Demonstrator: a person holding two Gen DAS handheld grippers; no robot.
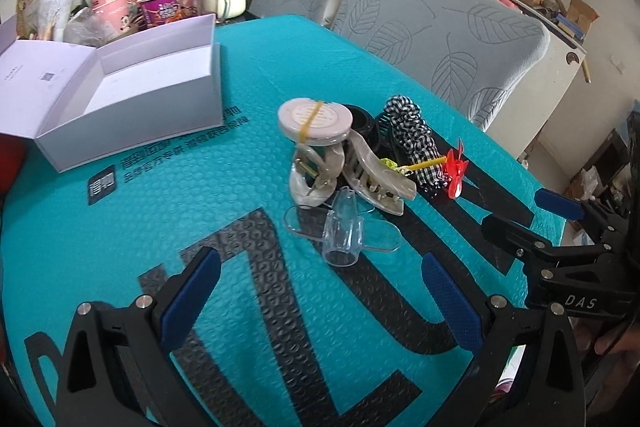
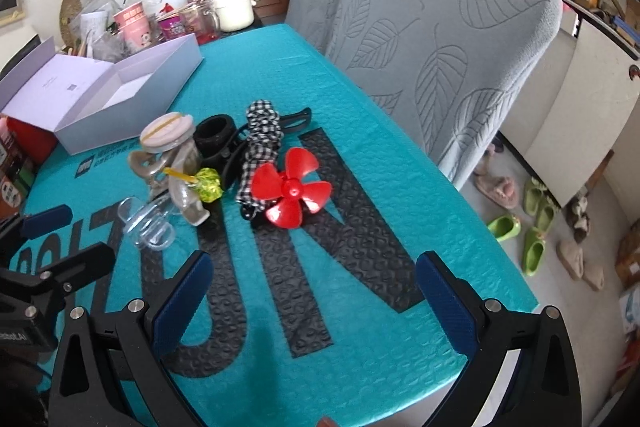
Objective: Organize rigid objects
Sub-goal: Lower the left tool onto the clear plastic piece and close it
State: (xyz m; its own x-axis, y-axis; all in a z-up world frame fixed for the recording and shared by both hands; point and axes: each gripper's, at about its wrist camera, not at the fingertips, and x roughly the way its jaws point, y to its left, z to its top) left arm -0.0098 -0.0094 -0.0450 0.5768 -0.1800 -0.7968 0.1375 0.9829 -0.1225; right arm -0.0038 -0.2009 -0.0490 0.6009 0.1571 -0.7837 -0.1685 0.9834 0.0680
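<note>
While clutter crowds behind, a teal mat covers the table.

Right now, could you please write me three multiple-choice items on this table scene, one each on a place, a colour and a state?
1. Where does the white box stand relative to the pile of small objects?
A. To its left, further back
B. To its right
C. On top of it

2. What colour is the small propeller?
A. Green
B. Red
C. White

3. How is the left hand-held gripper?
A. Shut on the clear cup
B. Shut on nothing
C. Open, holding nothing

Answers:
1 A: both views show the box left of the pile, further back.
2 B: its blades are plainly red.
3 C: its blue pads stand wide apart, short of the clear cup.
</note>
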